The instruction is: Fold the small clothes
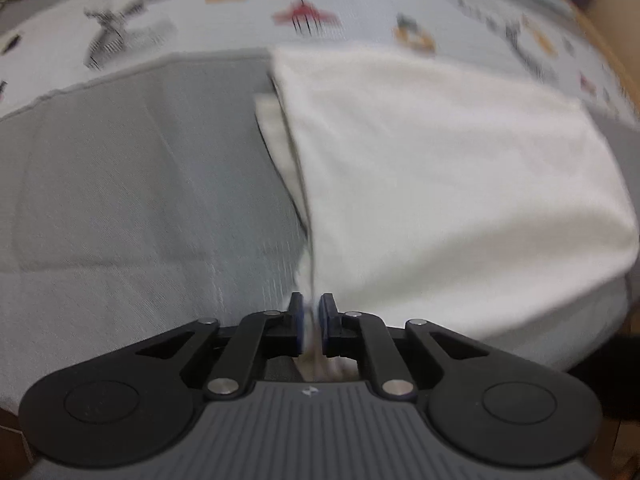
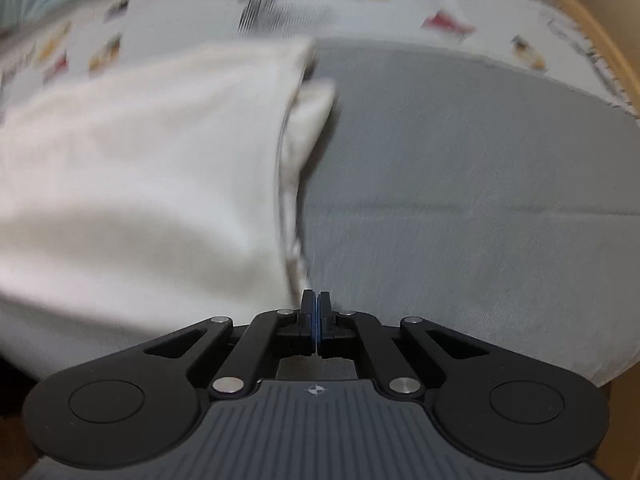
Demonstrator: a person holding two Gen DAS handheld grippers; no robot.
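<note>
A white garment lies over a grey cloth; it fills the right half of the left wrist view. My left gripper is shut on the garment's near left corner, with white fabric pinched between the blue pads. In the right wrist view the same white garment fills the left half. My right gripper is shut at the garment's near right corner; the jaws are pressed together and the fabric runs up to the tips. Both views are blurred by motion.
The grey cloth lies on a pale sheet printed with small pictures. A wooden edge curves along the right side. The surface drops off at the near edge, close to the grippers.
</note>
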